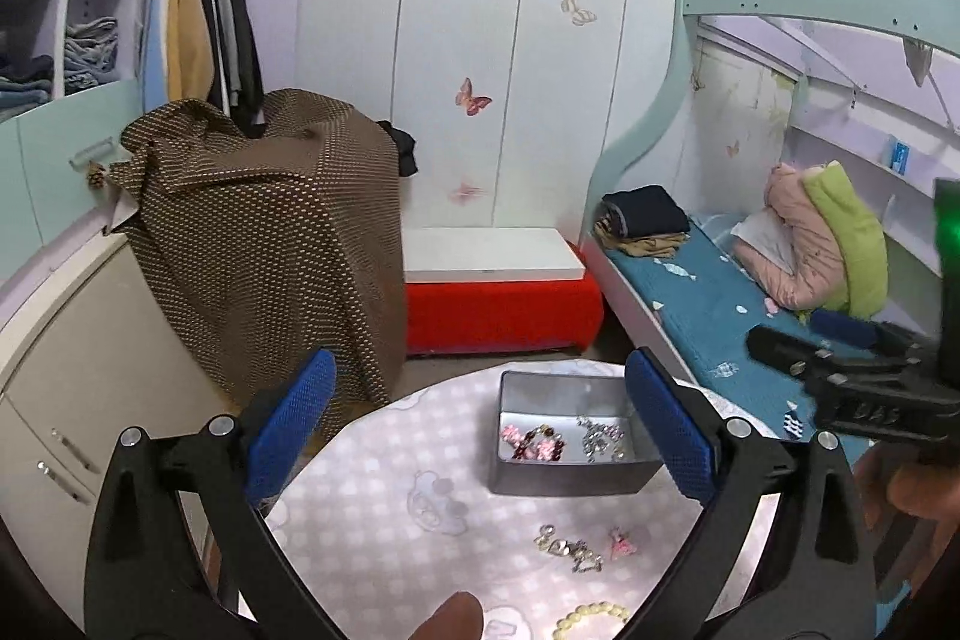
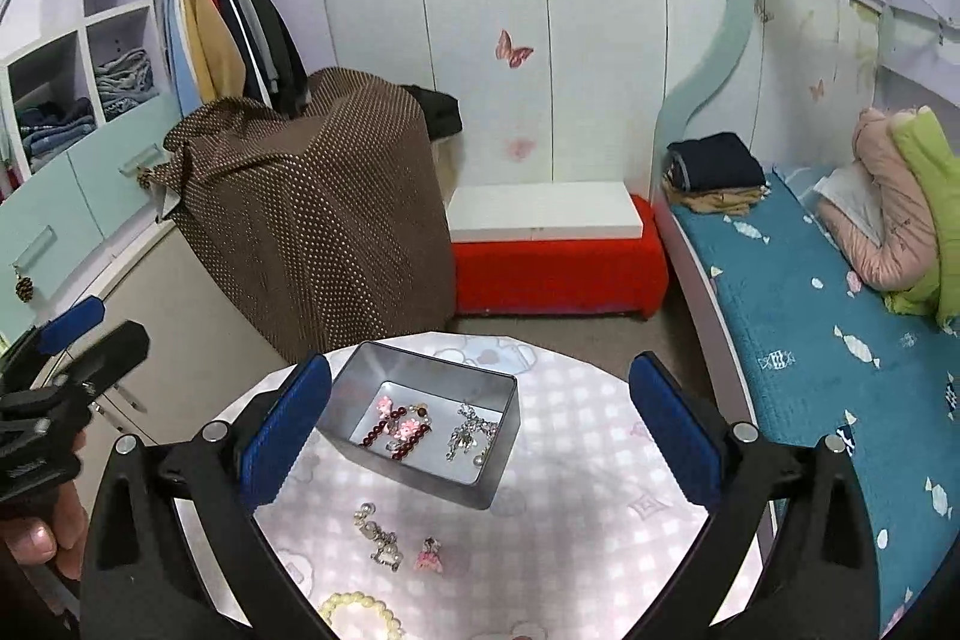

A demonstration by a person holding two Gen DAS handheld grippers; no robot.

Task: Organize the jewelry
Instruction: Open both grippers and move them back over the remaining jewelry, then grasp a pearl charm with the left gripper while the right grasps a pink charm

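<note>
While above the table (image 2: 588, 466), both grippers (image 1: 480, 430) (image 2: 480, 430) wide open, empty; tin (image 2: 480, 484) with jewelry (image 2: 408, 430) between.

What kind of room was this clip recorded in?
Most likely a child's bedroom: a bunk bed with blue bedding, an open wardrobe of hanging clothes, and butterfly decals on the wall.

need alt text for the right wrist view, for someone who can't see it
An open right gripper hovers over a round table holding a grey tin with jewelry inside. A brooch, pink charm and bead bracelet lie loose nearer the camera.
</note>
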